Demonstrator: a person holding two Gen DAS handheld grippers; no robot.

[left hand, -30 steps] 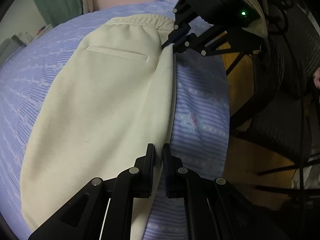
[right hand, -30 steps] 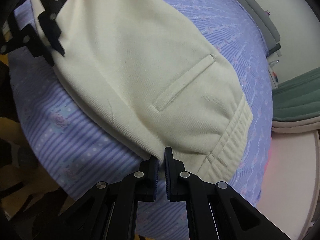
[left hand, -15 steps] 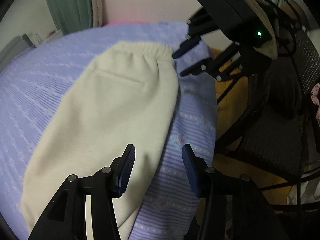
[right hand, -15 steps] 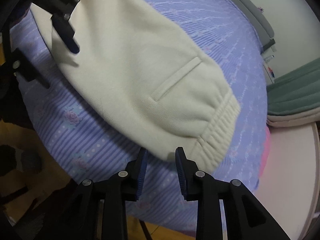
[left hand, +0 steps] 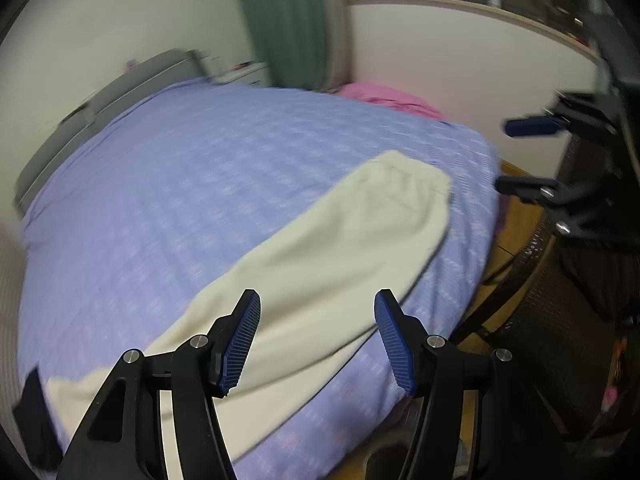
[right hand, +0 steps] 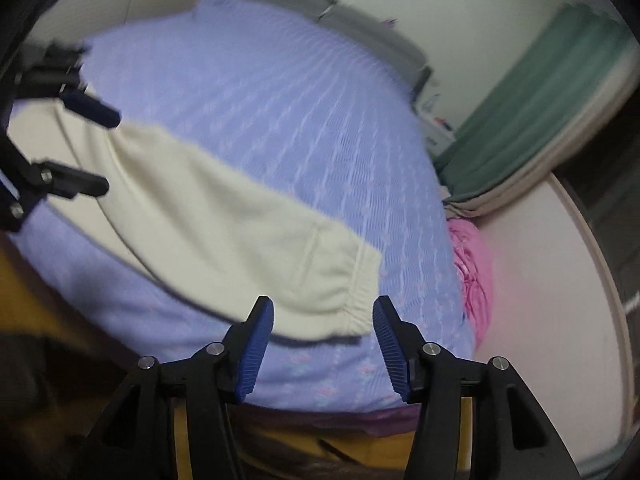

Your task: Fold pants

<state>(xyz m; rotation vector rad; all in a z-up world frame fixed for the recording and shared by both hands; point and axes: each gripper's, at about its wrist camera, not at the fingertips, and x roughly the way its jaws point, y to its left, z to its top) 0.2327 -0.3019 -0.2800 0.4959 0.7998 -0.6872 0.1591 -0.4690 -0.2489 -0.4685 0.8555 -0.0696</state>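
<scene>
Cream pants (left hand: 320, 248) lie folded lengthwise along the near edge of a bed with a lavender patterned cover (left hand: 192, 168). The waistband (right hand: 356, 300) is at the end nearest my right gripper. My left gripper (left hand: 316, 340) is open and empty, raised above the leg part. My right gripper (right hand: 322, 344) is open and empty, raised above the waistband corner. The pants also show in the right wrist view (right hand: 224, 220). Each gripper appears at the edge of the other's view: the right one (left hand: 532, 156), the left one (right hand: 84, 144).
A pink cloth (right hand: 476, 272) lies at the bed's far corner by a white wall panel (left hand: 460, 64). A green curtain (left hand: 284, 20) and grey headboard (left hand: 132, 84) stand behind. A dark wicker chair (left hand: 560, 304) and wooden floor (left hand: 516, 200) lie beside the bed.
Both grippers were shut on the pants' near edge a second ago. They opened, let go, and have pulled up and back from the bed. The pants stay flat.
</scene>
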